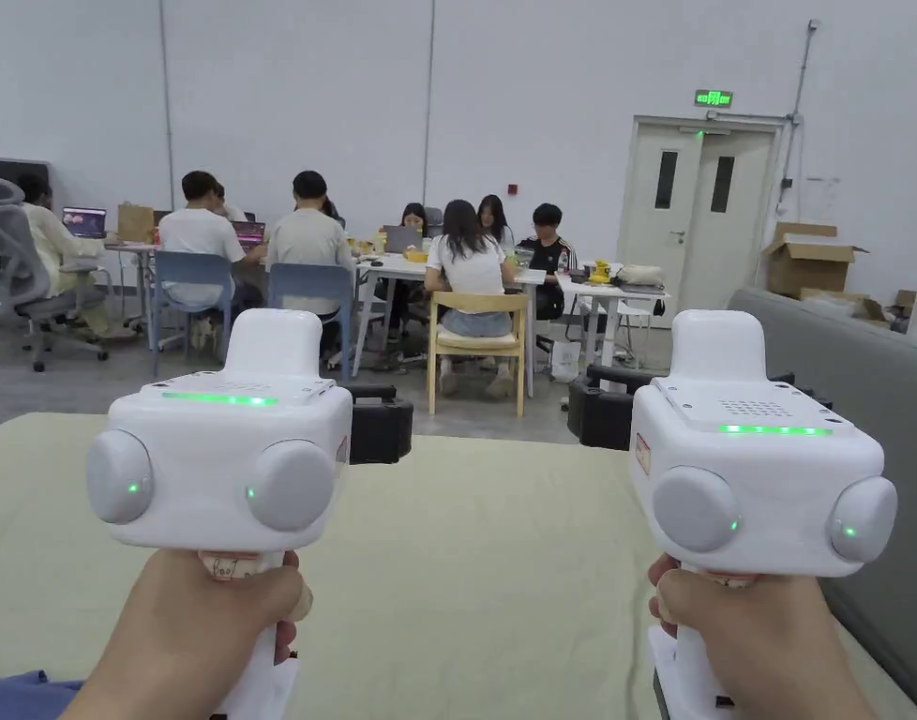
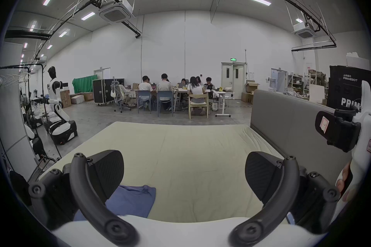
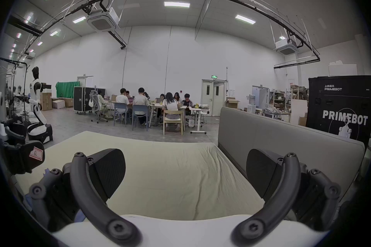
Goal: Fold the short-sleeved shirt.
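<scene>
shirt (image 2: 132,203) | blue, short-sleeved | lying flat | bed's near-left corner

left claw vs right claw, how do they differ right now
The left claw has the blue shirt lying on the bed just below it; the right claw has bare bed below. The left claw is farther from the grey headboard, the right claw beside it. Both are open, empty and raised.
</scene>
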